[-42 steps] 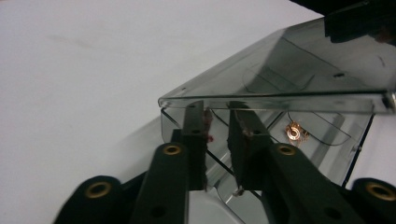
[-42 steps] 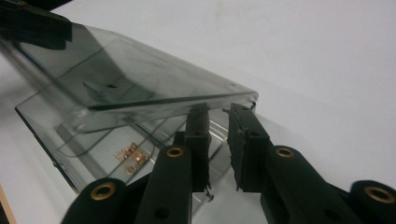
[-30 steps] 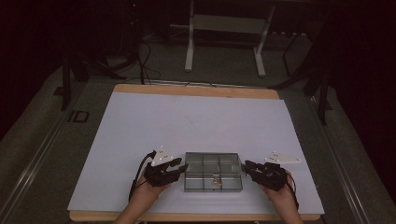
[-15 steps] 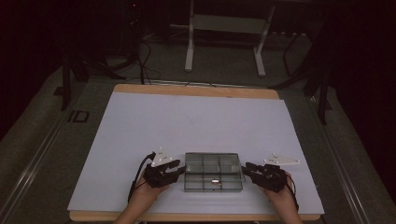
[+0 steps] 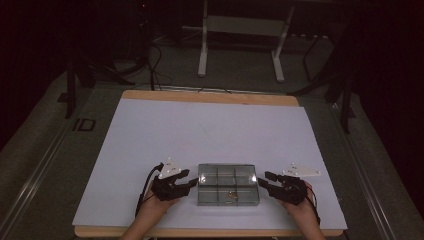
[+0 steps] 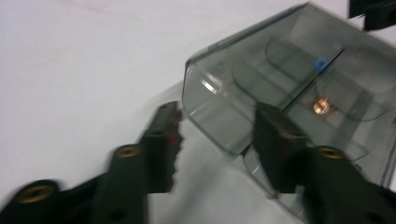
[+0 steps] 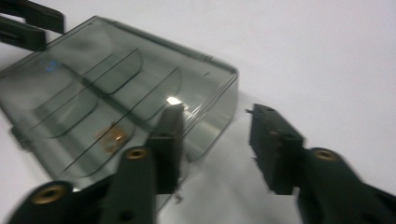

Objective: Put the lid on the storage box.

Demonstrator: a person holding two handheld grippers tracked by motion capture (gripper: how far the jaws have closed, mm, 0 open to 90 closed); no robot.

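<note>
A smoky clear compartment box [image 5: 228, 184] lies flat on the white table near its front edge. It holds a small copper-coloured piece [image 6: 321, 106] and a tiny blue piece [image 6: 320, 63]. My left gripper [image 5: 191, 178] is at the box's left end and its jaws have just been opening. In the left gripper view they [image 6: 217, 112] straddle a corner of the box [image 6: 289, 88] without pressing on it. My right gripper [image 5: 263, 179] is at the right end, its jaws also just opened. They [image 7: 217, 111] stand either side of the box's corner [image 7: 116, 93], apart from it.
The white table top [image 5: 210, 130] stretches wide and bare behind the box. Its wooden front edge [image 5: 210, 232] is close under my hands. A white-legged frame [image 5: 240, 45] and cables stand on the dark floor beyond the far edge.
Both grippers' jaws stand wider apart than before and have come off the box's ends. The box has stayed where it was. The hands have barely shifted.
</note>
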